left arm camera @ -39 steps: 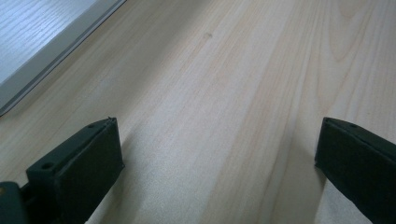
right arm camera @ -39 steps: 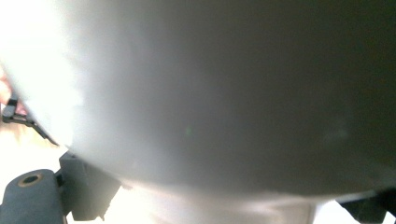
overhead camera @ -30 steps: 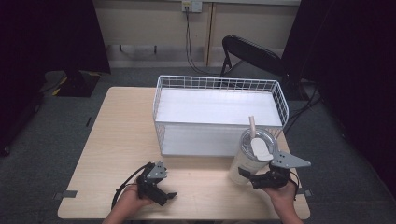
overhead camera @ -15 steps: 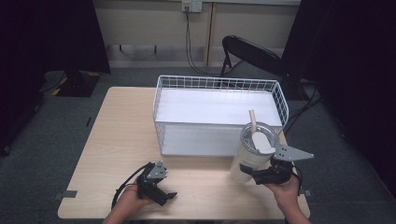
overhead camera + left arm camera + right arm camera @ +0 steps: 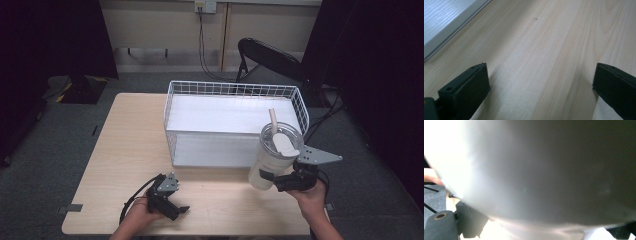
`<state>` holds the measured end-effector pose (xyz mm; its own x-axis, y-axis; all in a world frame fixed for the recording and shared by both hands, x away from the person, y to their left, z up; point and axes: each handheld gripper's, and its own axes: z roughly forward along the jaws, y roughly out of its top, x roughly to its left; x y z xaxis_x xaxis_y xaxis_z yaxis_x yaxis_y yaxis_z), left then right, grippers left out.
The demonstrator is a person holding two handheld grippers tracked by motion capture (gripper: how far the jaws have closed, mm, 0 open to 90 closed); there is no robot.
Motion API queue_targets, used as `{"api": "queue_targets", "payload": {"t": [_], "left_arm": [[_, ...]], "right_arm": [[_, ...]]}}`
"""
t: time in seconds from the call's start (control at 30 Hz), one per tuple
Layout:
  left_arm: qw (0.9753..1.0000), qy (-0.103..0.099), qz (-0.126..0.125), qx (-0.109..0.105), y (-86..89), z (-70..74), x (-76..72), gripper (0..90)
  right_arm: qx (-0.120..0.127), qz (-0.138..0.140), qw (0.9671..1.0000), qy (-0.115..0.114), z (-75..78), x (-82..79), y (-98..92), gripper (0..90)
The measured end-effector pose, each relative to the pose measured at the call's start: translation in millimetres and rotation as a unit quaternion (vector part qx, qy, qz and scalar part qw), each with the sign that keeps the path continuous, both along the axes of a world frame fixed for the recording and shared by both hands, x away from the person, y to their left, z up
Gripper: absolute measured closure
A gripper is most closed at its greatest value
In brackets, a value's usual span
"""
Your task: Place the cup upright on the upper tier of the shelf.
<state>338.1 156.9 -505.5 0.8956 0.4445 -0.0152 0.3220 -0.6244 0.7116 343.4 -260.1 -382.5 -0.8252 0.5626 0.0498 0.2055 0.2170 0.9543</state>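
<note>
From the high view: right gripper (image 5: 272, 179) clamped on the lower side of a pale lidded tumbler (image 5: 274, 159) with a straw (image 5: 273, 119) poking up from the lid, held upright and apparently lifted clear of the wooden table (image 5: 115, 150), just in front of the near wall of the white wire basket (image 5: 172, 107) at its right end. Kept vertical, probably so nothing spills through the lid; gripped low and from the side, most likely so the tall body can pass over the basket rim before being lowered inside. Basket interior bare and white, so room enough for the tumbler. Left gripper (image 5: 179, 210) parked low at the near edge of the table, well apart from tumbler and basket, seemingly kept out of the way while the other does the carrying. From the left gripper view: both black jaws spread wide, nothing between them but bare wood grain, with the basket's white base edge (image 5: 451, 23) at the upper left. From the right gripper view: smooth pale wall of the tumbler (image 5: 536, 175) pressed right up against the camera, blurred by closeness; dark jaw parts at the lower corners hugging either side, consistent with a firm side hold on the tumbler.
</note>
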Motion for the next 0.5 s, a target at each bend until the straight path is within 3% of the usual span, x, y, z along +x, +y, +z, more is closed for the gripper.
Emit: {"api": "queue_targets", "payload": {"t": [0.5], "left_arm": [[1.0,0.0,0.0,0.0,0.0,0.0,0.0,0.0]], "right_arm": [[0.002,0.008,0.9999,0.008,20.0,7.9,1.7,10.2]]}}
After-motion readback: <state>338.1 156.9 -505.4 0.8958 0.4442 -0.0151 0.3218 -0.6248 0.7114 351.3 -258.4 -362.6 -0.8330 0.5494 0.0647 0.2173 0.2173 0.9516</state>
